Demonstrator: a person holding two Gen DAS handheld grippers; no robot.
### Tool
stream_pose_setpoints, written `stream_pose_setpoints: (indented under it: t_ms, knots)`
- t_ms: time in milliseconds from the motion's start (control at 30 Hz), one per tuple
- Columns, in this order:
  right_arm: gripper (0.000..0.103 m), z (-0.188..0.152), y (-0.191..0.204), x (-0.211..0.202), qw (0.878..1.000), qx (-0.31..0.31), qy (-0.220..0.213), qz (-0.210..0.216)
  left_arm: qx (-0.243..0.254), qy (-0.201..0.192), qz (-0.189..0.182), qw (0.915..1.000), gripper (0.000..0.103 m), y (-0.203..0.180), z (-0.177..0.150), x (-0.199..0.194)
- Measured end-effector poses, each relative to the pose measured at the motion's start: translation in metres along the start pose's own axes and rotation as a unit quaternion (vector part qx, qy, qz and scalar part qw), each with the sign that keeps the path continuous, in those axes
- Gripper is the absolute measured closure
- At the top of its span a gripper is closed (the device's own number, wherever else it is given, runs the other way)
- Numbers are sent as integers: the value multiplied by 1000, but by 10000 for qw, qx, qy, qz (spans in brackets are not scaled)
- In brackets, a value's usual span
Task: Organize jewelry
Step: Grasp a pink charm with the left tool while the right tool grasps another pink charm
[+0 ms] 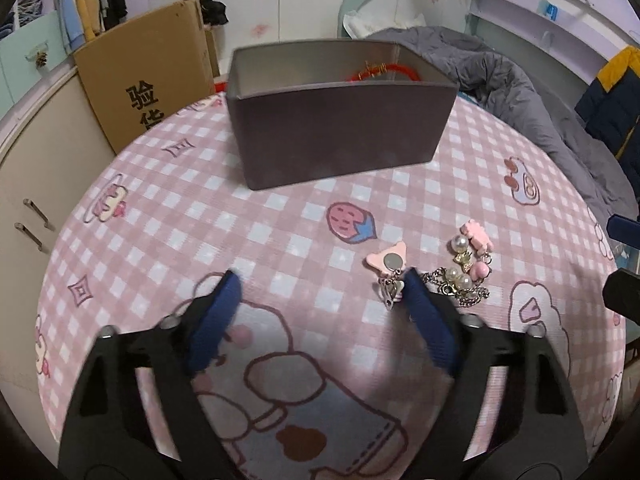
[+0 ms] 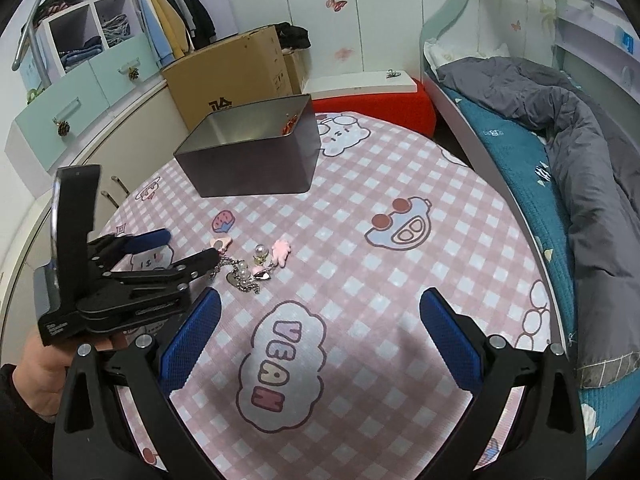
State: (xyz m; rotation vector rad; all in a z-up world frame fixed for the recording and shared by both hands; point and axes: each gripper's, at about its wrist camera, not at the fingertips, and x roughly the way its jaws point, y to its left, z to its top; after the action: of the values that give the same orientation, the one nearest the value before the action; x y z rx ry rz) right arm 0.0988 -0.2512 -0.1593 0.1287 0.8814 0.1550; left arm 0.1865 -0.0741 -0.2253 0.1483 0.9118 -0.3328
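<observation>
A tangle of jewelry (image 1: 460, 280) lies on the pink checked tablecloth: silver chain, pearls, pink charms, and a pink bear-shaped piece (image 1: 387, 261) with a silver clip under it. My left gripper (image 1: 320, 280) is open and low over the cloth. Its right fingertip (image 1: 412, 284) sits between the clip and the chain, and nothing is between the pads. In the right wrist view the left gripper (image 2: 188, 246) reaches the jewelry (image 2: 248, 268) from the left. My right gripper (image 2: 320, 300) is open and empty, nearer than the jewelry. A grey box (image 1: 340, 120) behind holds a red cord bracelet (image 1: 384, 70).
A round table (image 2: 400, 184) carries everything. A cardboard box (image 2: 232, 76) and cabinets stand beyond it on the left. A bed with a grey duvet (image 2: 560, 128) runs along the right, and a red stool (image 2: 380, 100) stands behind. A hand (image 2: 44, 368) holds the left gripper.
</observation>
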Motion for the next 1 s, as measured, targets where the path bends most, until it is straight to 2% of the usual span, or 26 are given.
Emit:
stream_pose_setpoints:
  t_ms: [67, 133, 200, 233, 300, 367, 433, 600, 633, 733, 767, 867, 1000]
  knots:
    - [7, 0, 0, 3, 10000, -5, 29, 8, 49, -56, -48, 10000, 38, -1, 1, 0]
    - [7, 0, -1, 8, 10000, 15, 59, 18, 72, -74, -97, 9999, 56, -1, 4, 0]
    - [8, 2, -2, 14, 10000, 52, 76, 17, 103, -75, -168, 9998, 70, -1, 6, 1]
    - [9, 4, -2, 17, 9999, 62, 71, 47, 119, -75, -211, 9997, 80, -1, 8, 1]
    - [17, 9, -1, 26, 9999, 25, 87, 78, 95, -66, -288, 9995, 91, 0, 10, 1]
    - [38, 15, 3, 38, 9997, -66, 189, 143, 55, -64, -349, 9994, 91, 2, 9, 1]
    - [49, 19, 7, 49, 9994, -157, 266, 145, 38, -76, -371, 9993, 91, 3, 8, 0]
    - [67, 23, 20, 72, 9977, -473, 457, 137, -45, -90, -409, 9991, 91, 7, 4, -2]
    - [73, 22, 24, 76, 9970, -596, 495, 59, -66, -92, -420, 9991, 91, 9, 3, -3]
    - [80, 18, 34, 77, 9938, -1012, 405, -238, -106, -95, -433, 9990, 91, 10, 1, -4]
    - [89, 17, 35, 76, 9932, -1069, 388, -269, -117, -95, -440, 9989, 91, 11, 1, -4]
    - [90, 16, 24, 72, 9955, -877, 351, -119, -157, -92, -466, 9987, 91, 13, -1, -6]
    - [90, 18, 1, 55, 9989, -309, 199, 287, -236, -114, -510, 9984, 91, 17, -4, -12]
